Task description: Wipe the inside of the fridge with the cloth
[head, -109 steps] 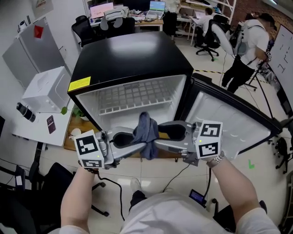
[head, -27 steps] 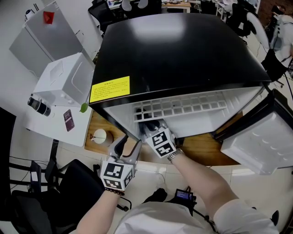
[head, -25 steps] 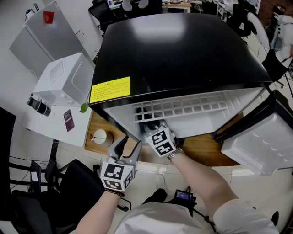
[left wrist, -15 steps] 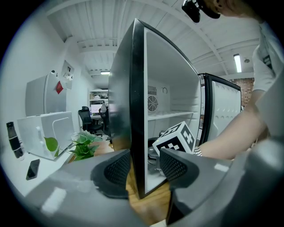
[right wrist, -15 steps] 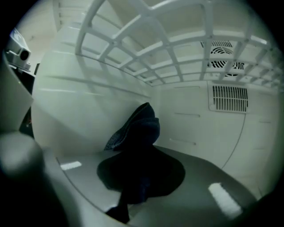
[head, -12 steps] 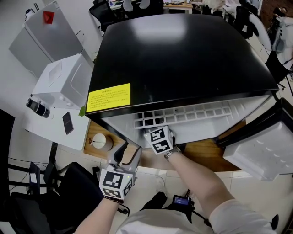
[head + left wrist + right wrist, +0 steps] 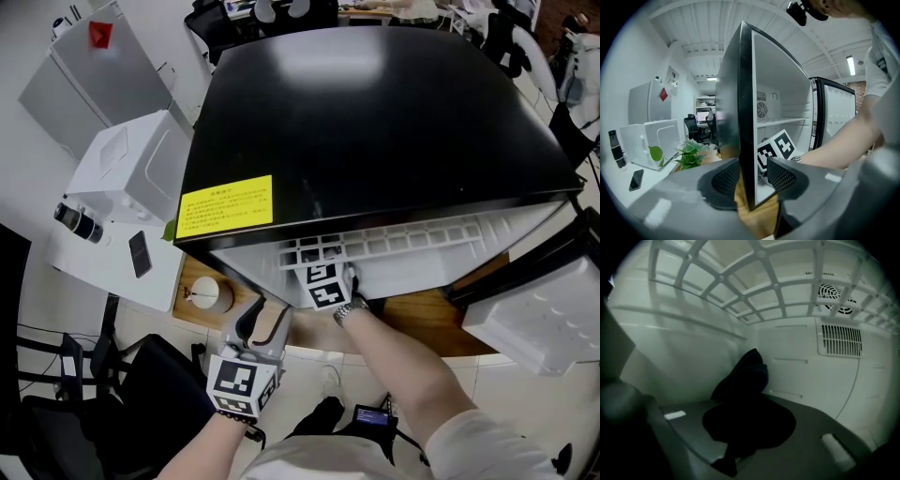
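Right claw (image 7: 749,425) is clenched on the dark cloth (image 7: 743,376), whose bunched free end stands up from the pinched jaws. It is inside the fridge (image 7: 375,122), low in the compartment, beneath the white shelf grid (image 7: 754,282) and facing the fridge's back wall with its slotted vent (image 7: 839,341). In the head view only that claw's marker cube and the wrist behind it show, at the fridge's open front just under the grid's front edge. Left claw (image 7: 750,176) is outside, at the fridge's front corner on the person's left, straddling the front edge of the side wall. One pad is by the wall's black outer face and the other by its white inner face. The jaws are closing with that edge between them, and a sliver of gap remains at the inner pad. A yellow label (image 7: 225,204) sits on the fridge's black top near that same corner. The fridge door (image 7: 534,319) is swung open on the opposite side. A wooden board (image 7: 422,319) lies under the fridge's front. Beyond the labelled corner stands a white box (image 7: 122,178), with a phone (image 7: 139,253) lying near it and a green plant (image 7: 689,154) between it and the fridge.
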